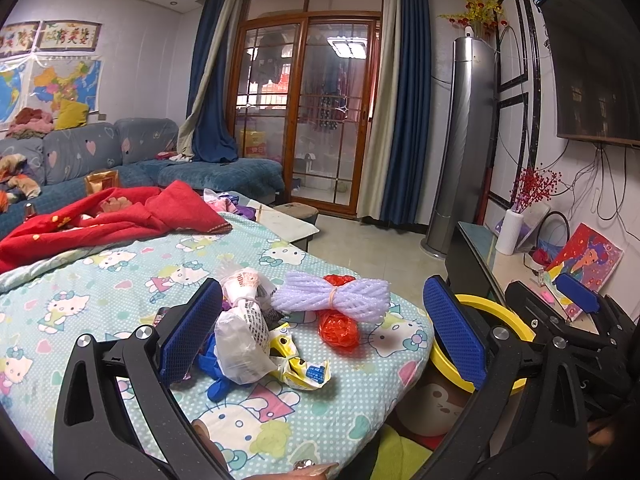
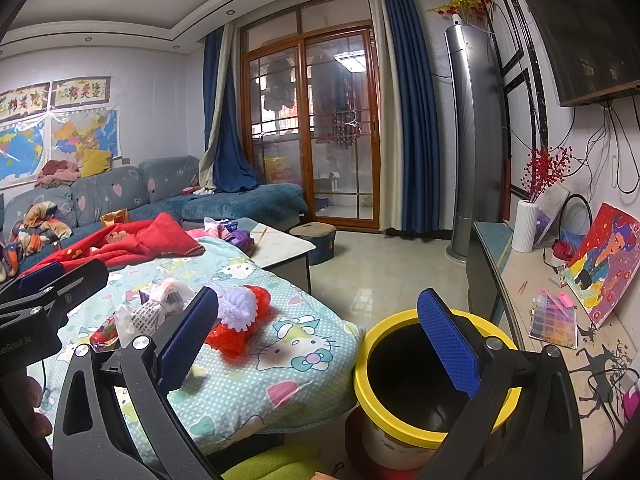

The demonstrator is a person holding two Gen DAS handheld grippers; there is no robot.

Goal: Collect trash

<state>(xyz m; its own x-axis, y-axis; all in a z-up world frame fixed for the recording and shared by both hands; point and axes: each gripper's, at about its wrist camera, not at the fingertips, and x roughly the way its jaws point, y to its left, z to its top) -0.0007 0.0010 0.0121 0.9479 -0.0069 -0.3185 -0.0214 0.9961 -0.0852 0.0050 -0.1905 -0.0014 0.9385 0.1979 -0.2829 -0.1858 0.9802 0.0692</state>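
Yellow-rimmed bin, "Robot.AI" gripper

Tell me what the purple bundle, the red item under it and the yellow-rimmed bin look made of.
Purple bundle: likely soft foam netting, matte, shown by its open mesh, cinched by a rubber band. Red item: apparently thin plastic film, from its crinkles and glossy translucence. Yellow-rimmed bin: probably rigid plastic, given the smooth rim and shiny dark interior; its printed wall could be something else.

Each claw, the left claw and the right claw, is built from speckled black plastic arms with triangular cut-outs, fastened by round silver screws and faced with blue, finely textured pads, with white lettering printed on the left body.
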